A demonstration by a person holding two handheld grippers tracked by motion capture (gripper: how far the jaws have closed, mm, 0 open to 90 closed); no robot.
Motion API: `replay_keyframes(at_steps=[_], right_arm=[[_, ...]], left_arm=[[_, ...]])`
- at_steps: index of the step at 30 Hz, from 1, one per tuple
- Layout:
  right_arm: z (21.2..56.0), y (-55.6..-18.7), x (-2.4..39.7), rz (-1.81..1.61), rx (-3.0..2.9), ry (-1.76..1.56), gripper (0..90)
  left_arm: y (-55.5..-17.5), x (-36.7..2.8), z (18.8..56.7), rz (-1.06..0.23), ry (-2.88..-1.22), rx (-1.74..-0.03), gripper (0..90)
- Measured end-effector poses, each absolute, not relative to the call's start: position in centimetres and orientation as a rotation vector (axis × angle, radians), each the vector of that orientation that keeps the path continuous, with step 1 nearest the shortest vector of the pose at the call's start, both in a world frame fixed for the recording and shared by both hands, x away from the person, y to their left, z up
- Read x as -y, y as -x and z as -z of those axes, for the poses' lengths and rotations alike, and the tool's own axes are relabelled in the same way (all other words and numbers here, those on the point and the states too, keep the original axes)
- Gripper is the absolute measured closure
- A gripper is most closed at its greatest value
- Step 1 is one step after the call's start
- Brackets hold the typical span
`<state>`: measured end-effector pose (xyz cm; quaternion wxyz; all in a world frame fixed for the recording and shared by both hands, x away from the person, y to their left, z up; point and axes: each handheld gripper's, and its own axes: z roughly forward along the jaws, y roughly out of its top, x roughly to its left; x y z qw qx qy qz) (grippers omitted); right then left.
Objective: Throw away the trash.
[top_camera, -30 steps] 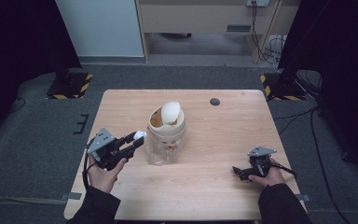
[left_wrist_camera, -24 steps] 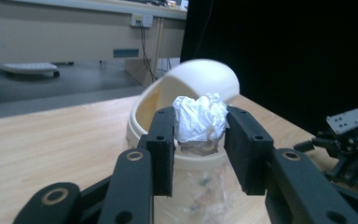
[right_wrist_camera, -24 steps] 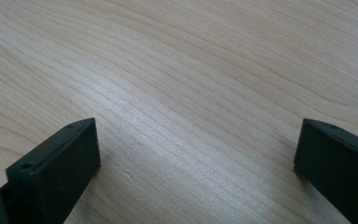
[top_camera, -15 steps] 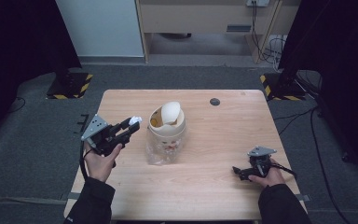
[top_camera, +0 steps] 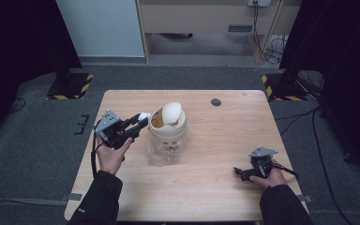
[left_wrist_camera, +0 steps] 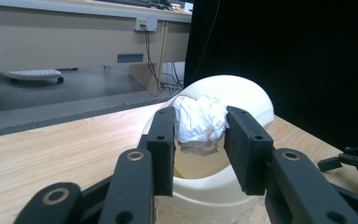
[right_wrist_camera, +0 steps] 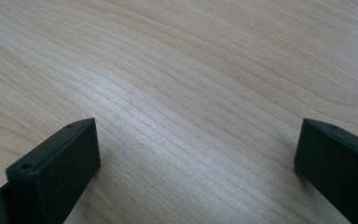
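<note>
A crumpled white paper wad (left_wrist_camera: 199,122) was pinched between the fingers (left_wrist_camera: 164,140) of the left gripper (top_camera: 138,123), held in the air just in front of the cream swing lid (left_wrist_camera: 235,95) of a small waste bin (top_camera: 168,131). In the left gripper view the wad sat level with the lid's opening, its lower edge hanging over the bin's pale rim (left_wrist_camera: 205,193). From the high view, the left hand (top_camera: 110,154) held that gripper beside the bin's left side, fingers aimed at the lid, over the left part of the tabletop (top_camera: 225,187). The bin stood near the middle of the tabletop, with a clear plastic liner showing under its cream top. A small dark round disc (top_camera: 216,102) lay near the tabletop's far edge, well apart from the bin. The right gripper (top_camera: 243,173) rested low on the tabletop's near right part, in the right hand (top_camera: 272,177); its fingers (right_wrist_camera: 60,172) were spread wide over bare wood, with nothing between them.
</note>
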<state>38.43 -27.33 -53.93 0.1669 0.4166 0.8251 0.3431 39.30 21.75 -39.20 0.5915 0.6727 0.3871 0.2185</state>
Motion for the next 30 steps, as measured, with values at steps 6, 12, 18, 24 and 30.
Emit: replay_keyframes(at_steps=[6,12,18,24,30], right_arm=[[53.9,-38.4,27.3,-0.976,-2.348,-1.186,0.5],[53.9,-38.4,27.3,-0.977,-2.348,-1.186,0.5],[53.9,-38.4,27.3,-0.977,-2.348,-1.186,0.5],[53.9,-38.4,27.3,-0.977,-2.348,-1.186,0.5],[53.9,-38.4,27.3,-0.977,-2.349,-1.185,0.5]], left_arm=[[-40.9,-21.1,39.9,-0.499,-1.576,-0.908,63.6],[-42.1,-20.8,40.7,-0.489,-1.587,-0.925,63.7],[-42.6,-20.4,41.2,-0.472,-1.608,-0.918,63.7],[-43.3,-19.5,41.9,-0.464,-1.648,-0.915,63.7],[-43.9,-19.1,42.6,-0.445,-1.67,-0.931,63.4]])
